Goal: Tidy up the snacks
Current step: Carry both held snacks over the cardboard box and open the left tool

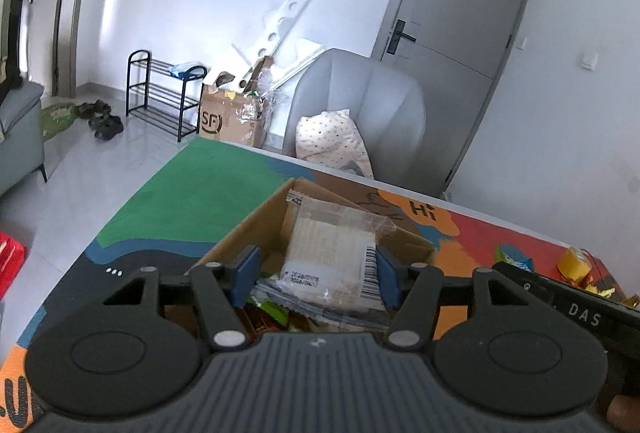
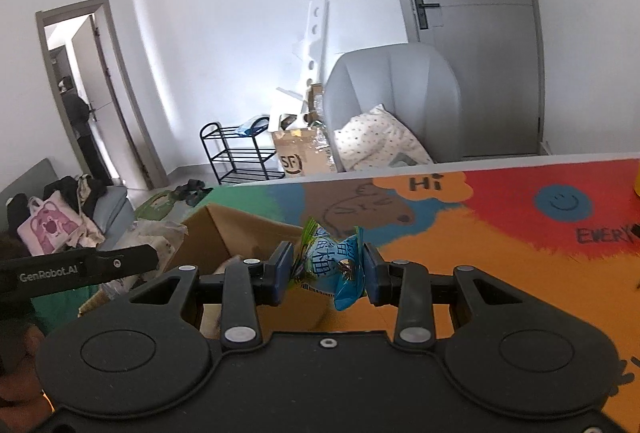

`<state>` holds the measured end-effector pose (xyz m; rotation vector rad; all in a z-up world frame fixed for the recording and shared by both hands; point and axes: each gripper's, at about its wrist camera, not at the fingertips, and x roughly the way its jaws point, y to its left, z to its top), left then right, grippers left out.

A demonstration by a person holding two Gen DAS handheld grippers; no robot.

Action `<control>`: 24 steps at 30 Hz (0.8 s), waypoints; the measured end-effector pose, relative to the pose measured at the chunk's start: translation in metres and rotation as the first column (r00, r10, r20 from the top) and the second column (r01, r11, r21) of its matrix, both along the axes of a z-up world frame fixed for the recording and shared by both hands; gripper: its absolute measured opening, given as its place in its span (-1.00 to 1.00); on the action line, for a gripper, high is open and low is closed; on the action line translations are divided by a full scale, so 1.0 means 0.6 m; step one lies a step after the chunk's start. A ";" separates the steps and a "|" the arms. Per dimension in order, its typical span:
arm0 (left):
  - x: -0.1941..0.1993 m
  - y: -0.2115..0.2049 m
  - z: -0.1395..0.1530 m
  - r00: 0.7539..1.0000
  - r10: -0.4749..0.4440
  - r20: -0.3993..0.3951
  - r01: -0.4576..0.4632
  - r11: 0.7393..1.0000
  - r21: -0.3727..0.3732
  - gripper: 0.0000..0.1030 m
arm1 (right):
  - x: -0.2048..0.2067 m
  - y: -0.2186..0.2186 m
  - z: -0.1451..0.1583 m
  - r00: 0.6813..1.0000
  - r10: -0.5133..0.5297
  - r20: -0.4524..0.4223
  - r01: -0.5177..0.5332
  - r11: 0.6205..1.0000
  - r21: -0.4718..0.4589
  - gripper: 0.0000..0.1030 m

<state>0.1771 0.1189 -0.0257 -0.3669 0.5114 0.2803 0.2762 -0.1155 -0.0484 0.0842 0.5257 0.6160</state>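
My left gripper [image 1: 316, 275] is shut on a clear plastic cracker packet [image 1: 334, 253] with a barcode label, held over the open cardboard box [image 1: 260, 221] on the colourful table. Several snack wrappers [image 1: 276, 311] lie inside the box. My right gripper [image 2: 326, 273] is shut on a blue and green candy packet [image 2: 332, 265], held just right of the box's near corner [image 2: 240, 229]. The left gripper's body [image 2: 80, 269] shows at the left of the right wrist view.
Yellow and blue snack wrappers [image 1: 572, 265] lie on the table's red area at right. A grey armchair [image 1: 360, 105] with a pillow stands beyond the table's far edge. A shoe rack [image 1: 164, 93] and an SF carton [image 1: 232, 117] stand by the wall.
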 end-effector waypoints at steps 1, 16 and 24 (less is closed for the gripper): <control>-0.001 0.005 -0.001 1.000 0.003 0.002 -0.003 1.000 -0.006 0.20 | 0.000 0.004 0.001 1.000 0.003 0.002 -0.003 1.000 -0.001 -0.32; -0.021 0.060 -0.010 0.999 0.037 -0.001 -0.037 0.998 -0.044 0.45 | 0.012 0.074 0.016 0.997 0.078 -0.003 -0.078 0.996 0.041 -0.31; -0.030 0.066 -0.013 0.998 0.063 -0.008 -0.063 0.998 -0.027 0.68 | 0.006 0.069 0.017 0.998 0.062 -0.005 -0.061 0.996 0.060 0.45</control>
